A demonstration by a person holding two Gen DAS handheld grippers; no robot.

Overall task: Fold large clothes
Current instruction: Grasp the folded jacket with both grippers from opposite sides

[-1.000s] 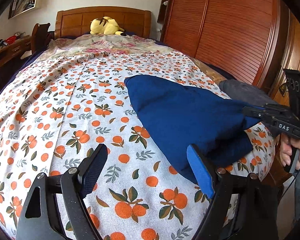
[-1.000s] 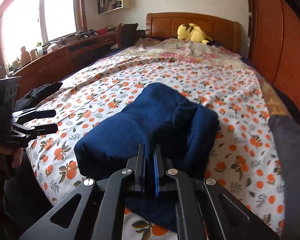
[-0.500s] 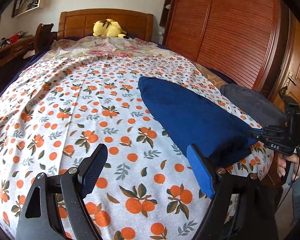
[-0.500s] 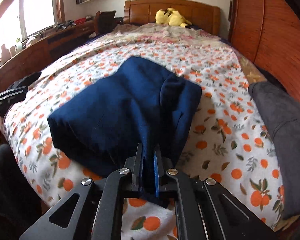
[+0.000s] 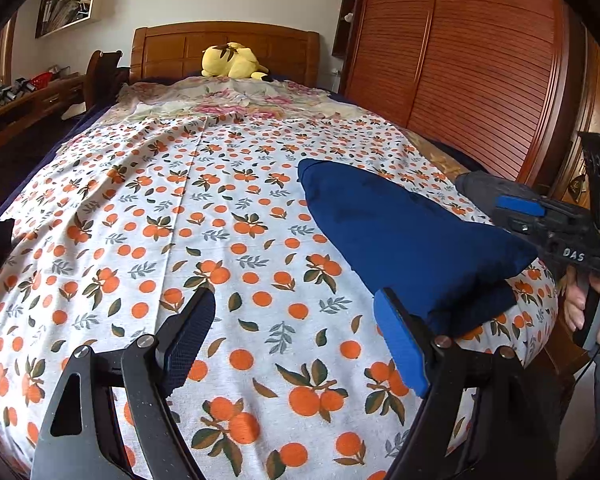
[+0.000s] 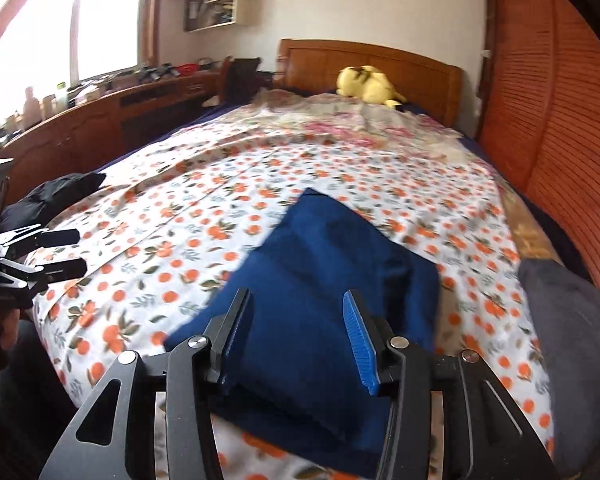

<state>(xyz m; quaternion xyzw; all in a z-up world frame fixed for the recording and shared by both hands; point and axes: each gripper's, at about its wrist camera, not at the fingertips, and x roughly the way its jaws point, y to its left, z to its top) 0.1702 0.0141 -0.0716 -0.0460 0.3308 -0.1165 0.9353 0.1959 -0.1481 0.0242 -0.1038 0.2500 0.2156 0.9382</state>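
Right hand-held gripper (image 6: 298, 340): jaws have just been opening, now parted about halfway; the folded blue garment (image 6: 324, 280) is seen between them, but the pads are off the cloth, so it is judged released. A half second ago the same jaws were pinched shut on a blue edge. The fold is therefore read as set down, likely the last placement for this piece.

Left hand-held gripper (image 5: 296, 344): held wide apart, nothing between the fingers, only sheet below.

The garment is lying near the foot of the bed (image 5: 204, 216), at about 2 o'clock in the left wrist view. It is a thick, soft, matte navy knit, a rounded wedge with a blunt corner. The bedsheet is thin white cotton with an orange print, lightly creased. A grey folded item (image 6: 572, 320) sits at 3 o'clock, apart.
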